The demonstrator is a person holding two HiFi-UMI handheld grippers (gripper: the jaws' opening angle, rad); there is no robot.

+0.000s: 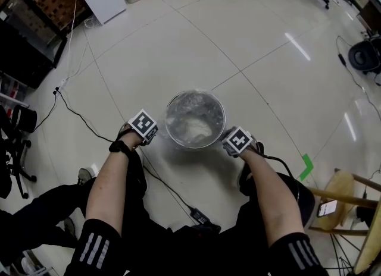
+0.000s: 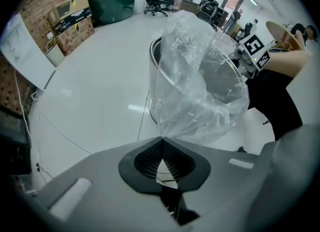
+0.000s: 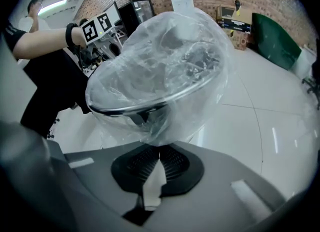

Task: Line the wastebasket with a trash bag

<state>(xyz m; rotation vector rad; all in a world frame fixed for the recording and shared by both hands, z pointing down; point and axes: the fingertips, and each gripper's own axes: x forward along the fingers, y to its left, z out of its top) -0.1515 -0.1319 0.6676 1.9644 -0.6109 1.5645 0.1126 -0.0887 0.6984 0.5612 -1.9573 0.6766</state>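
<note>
Standing upright, wastebasket (image 1: 195, 119), mouth skyward

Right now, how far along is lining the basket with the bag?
Done: the bag is in the basket, its edge draped outside the rim. In hand: left tool and right tool are each shut on that overhang, on opposite sides. To do: the bag billows above the rim, so it likely needs pulling down snug.
</note>
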